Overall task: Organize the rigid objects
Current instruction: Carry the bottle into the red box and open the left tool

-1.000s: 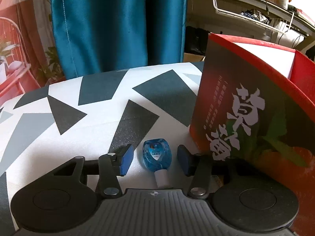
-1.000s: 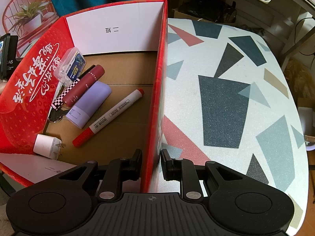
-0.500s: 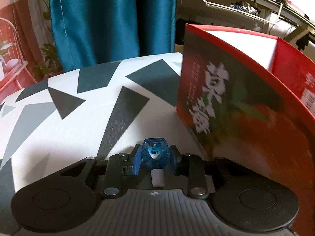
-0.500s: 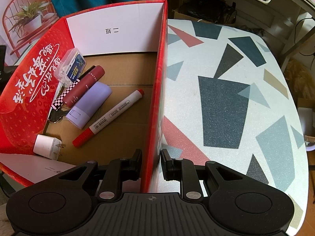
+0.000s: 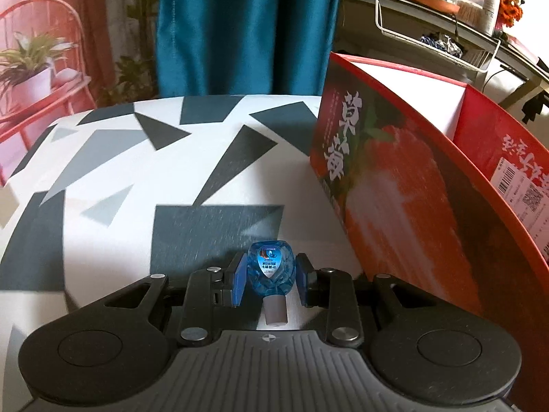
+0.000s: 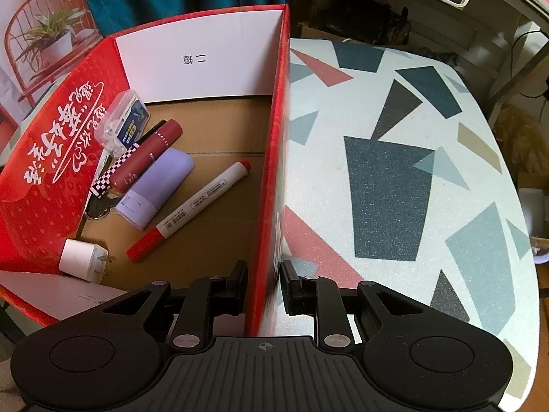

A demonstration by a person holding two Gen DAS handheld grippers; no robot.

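teal curtain [image 5: 247, 27] behind table | potted plant [image 5: 31, 68] on red rack | wire basket [image 5: 435, 41], contents unclear

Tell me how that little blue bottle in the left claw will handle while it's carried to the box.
The blue bottle looks small, so probably light. Its glossy, rounded sides may slip or twist between the left claw pads. Its body looks like rigid clear plastic, so it likely won't crush. Set on its side, it might roll.

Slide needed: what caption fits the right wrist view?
Right claw clamps the red box wall; marker inside.
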